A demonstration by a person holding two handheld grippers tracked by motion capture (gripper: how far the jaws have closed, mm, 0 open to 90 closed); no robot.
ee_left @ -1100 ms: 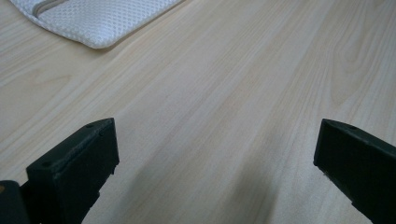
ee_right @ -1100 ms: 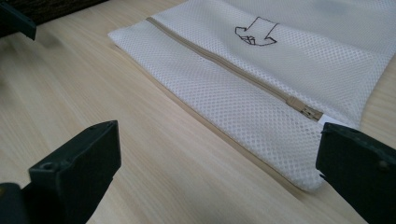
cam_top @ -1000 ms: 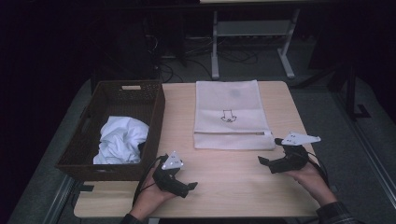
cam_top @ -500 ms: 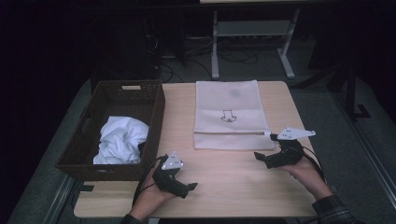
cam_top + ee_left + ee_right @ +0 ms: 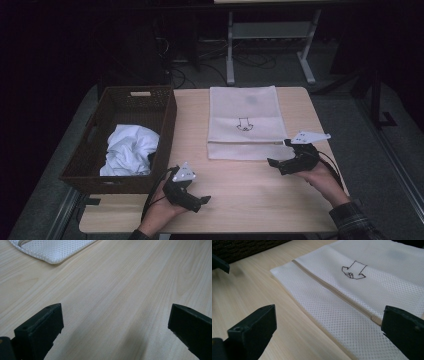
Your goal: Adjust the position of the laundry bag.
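Note:
A white mesh bag (image 5: pixel 242 122) with a zipper (image 5: pixel 332 290) and a small black drawing lies flat in the middle of the wooden table (image 5: pixel 250 200). My right gripper (image 5: pixel 278 153) hovers at the bag's near right corner, jaws open and pointing left across the bag (image 5: pixel 362 290), nothing between them (image 5: pixel 328 325). My left gripper (image 5: pixel 202 201) rests near the table's front edge, open over bare wood (image 5: pixel 115 322). A corner of the bag (image 5: pixel 52 250) shows far ahead of it.
A brown wicker basket (image 5: pixel 170 117) stands at the table's left with a crumpled white cloth (image 5: pixel 127 150) inside. Behind the table are a metal stand's legs (image 5: pixel 230 60) and cables on a dark floor. Bare wood lies between the two grippers.
My right gripper has moved a little forward and left, closer to the bag's near right corner. The left gripper has stayed put.

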